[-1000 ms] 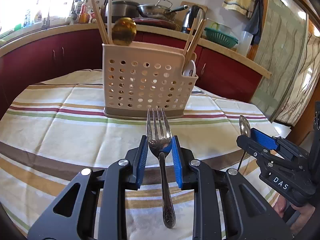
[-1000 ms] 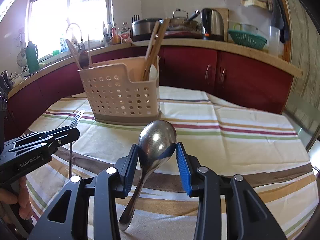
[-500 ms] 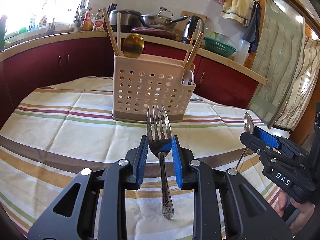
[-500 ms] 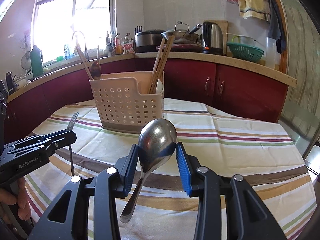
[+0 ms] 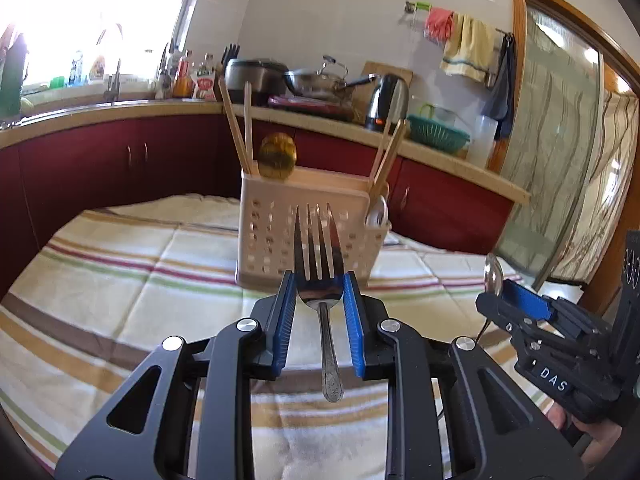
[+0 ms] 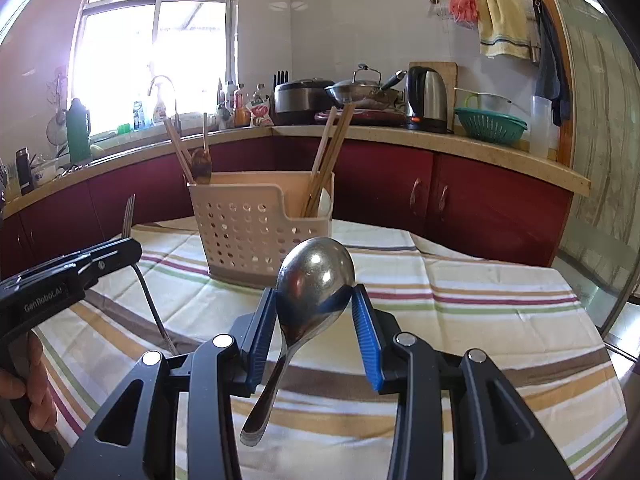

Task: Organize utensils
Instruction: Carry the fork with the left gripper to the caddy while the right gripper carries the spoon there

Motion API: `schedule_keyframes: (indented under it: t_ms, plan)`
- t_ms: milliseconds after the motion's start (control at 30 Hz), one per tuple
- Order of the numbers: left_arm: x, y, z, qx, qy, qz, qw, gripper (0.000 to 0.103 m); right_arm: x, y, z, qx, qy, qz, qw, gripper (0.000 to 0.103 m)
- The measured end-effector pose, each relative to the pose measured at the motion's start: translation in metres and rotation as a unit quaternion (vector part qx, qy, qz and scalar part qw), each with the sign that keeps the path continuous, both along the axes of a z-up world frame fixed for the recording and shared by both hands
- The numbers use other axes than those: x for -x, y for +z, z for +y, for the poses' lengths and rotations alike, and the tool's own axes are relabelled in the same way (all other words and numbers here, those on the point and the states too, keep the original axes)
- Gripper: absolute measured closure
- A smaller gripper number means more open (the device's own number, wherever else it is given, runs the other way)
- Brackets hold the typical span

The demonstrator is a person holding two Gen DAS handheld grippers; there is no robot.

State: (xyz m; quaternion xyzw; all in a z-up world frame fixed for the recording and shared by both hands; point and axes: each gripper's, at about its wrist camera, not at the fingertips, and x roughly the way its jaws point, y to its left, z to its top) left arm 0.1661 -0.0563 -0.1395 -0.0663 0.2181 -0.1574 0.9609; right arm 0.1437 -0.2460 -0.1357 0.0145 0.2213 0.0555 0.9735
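My left gripper (image 5: 319, 286) is shut on a steel fork (image 5: 320, 276), tines up, handle hanging below the blue pads. My right gripper (image 6: 315, 298) is shut on a large steel spoon (image 6: 314, 280), bowl up, handle slanting down to the left. Both hang above the striped tablecloth, short of a beige perforated utensil caddy (image 5: 304, 228) (image 6: 260, 228). The caddy holds chopsticks (image 6: 330, 156) on its right side, and more chopsticks with a wooden spoon (image 5: 277, 156) on its left. In the left wrist view the right gripper (image 5: 516, 304) sits at the right edge; in the right wrist view the left gripper (image 6: 116, 252) sits at the left.
The round table (image 6: 480, 288) has a striped cloth. Behind it runs a red-fronted kitchen counter (image 6: 440, 136) with a kettle, pots, a green colander and bottles. A glass door stands at the right. A hand (image 6: 36, 392) grips the left tool.
Both grippers have risen and tipped upward while keeping hold of the fork and spoon. The caddy now sits lower and smaller in both views, with more of the wall showing.
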Motion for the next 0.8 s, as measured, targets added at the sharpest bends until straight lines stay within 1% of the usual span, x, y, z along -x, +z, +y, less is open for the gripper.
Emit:
schedule_keyframes:
  t_ms: [133, 233, 400, 500, 600, 800]
  plan:
    - [-0.008, 0.016, 0.002, 0.004, 0.004, -0.022, 0.9997, 0.079, -0.008, 0.017, 0.002, -0.005, 0.007, -0.024, 1.000, 0.064]
    - [-0.015, 0.029, 0.002, 0.008, 0.005, -0.039, 0.9992, 0.079, -0.017, 0.037, 0.003, -0.006, 0.012, -0.052, 0.999, 0.064]
    - [-0.030, 0.063, -0.002, 0.008, 0.004, -0.086, 0.9963, 0.079, -0.039, 0.073, 0.004, -0.005, 0.017, -0.106, 0.994, 0.064]
    - [-0.039, 0.083, -0.006, 0.003, 0.005, -0.118, 0.9930, 0.079, -0.054, 0.090, 0.005, -0.005, 0.019, -0.132, 0.991, 0.064]
    - [-0.053, 0.099, -0.012, -0.007, 0.006, -0.142, 0.9898, 0.079, -0.069, 0.102, 0.007, -0.005, 0.020, -0.158, 0.987, 0.064]
    - [-0.085, 0.114, -0.019, -0.014, 0.014, -0.165, 0.9862, 0.079, -0.100, 0.108, 0.012, -0.011, 0.027, -0.190, 0.981, 0.064]
